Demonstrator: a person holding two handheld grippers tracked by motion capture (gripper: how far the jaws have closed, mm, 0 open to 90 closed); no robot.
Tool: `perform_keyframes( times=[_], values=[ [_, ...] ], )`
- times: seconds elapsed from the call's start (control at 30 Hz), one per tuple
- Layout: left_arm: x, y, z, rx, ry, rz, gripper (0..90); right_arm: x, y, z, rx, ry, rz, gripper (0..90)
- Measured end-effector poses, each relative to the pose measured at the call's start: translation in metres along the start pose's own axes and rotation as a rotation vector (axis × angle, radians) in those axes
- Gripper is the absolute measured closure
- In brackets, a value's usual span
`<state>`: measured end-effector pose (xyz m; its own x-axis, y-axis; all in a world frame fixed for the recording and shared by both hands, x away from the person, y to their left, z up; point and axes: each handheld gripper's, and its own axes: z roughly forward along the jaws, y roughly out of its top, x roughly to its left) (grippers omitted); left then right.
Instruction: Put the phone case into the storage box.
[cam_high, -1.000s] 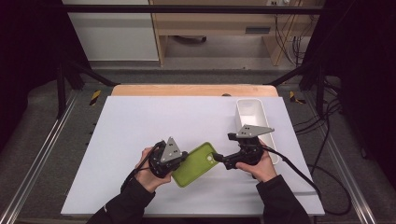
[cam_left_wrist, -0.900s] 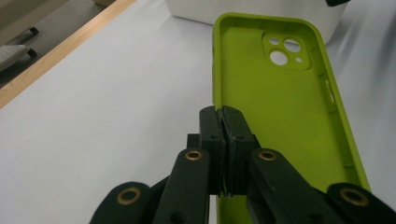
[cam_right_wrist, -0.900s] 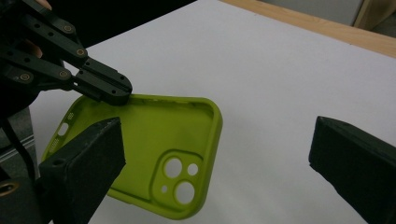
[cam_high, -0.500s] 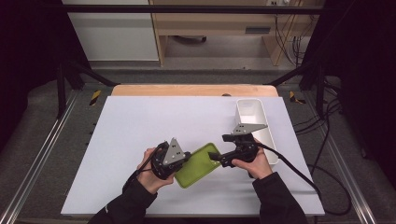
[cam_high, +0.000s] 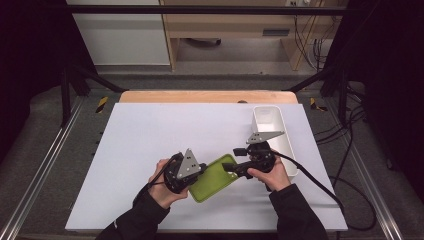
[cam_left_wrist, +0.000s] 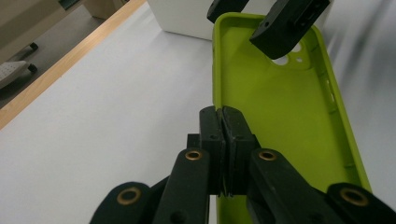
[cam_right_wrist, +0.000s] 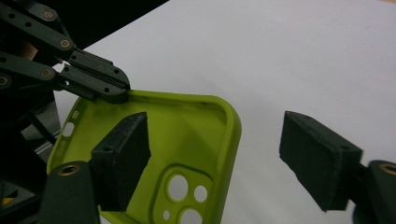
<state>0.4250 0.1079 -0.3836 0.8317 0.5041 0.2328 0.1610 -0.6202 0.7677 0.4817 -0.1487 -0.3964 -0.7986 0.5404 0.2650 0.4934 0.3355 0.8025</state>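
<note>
A lime-green phone case (cam_high: 214, 177) sits low over the near middle of the white surface (cam_high: 150, 135), held up between the person's two hands. The left gripper (cam_high: 192, 176) is clenched on the case's long side wall: in the left gripper view its two black jaws are pressed together with the thin green rim (cam_left_wrist: 215, 100) pinched between them, and the open inside of the case stretches away to the right of them, camera holes (cam_left_wrist: 292, 49) at the far end.

The right gripper (cam_high: 231, 167) comes in from the other side, at the camera-hole corner of the case. In the right gripper view its jaws straddle the rounded corner wall (cam_right_wrist: 232, 135): one pad (cam_right_wrist: 122, 156) is inside the case near the holes, the other pad (cam_right_wrist: 317, 156) stands well clear outside it, over bare surface. Its jaws have just been closing, with the corner between them, but the pads do not press on the case.

A white rectangular bin (cam_high: 272, 132) stands on the surface just beyond the right hand (cam_high: 270, 172), toward the far right.
</note>
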Motion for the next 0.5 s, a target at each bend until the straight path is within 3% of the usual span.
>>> perform_keyframes(
  times=[0.5],
  values=[
    [-0.0019, -0.0005, -0.0018, -0.002, -0.004, 0.011, 87.9, -0.0051, 0.0014, 0.0013, 0.046, 0.076, 0.063, 55.5]
  ],
)
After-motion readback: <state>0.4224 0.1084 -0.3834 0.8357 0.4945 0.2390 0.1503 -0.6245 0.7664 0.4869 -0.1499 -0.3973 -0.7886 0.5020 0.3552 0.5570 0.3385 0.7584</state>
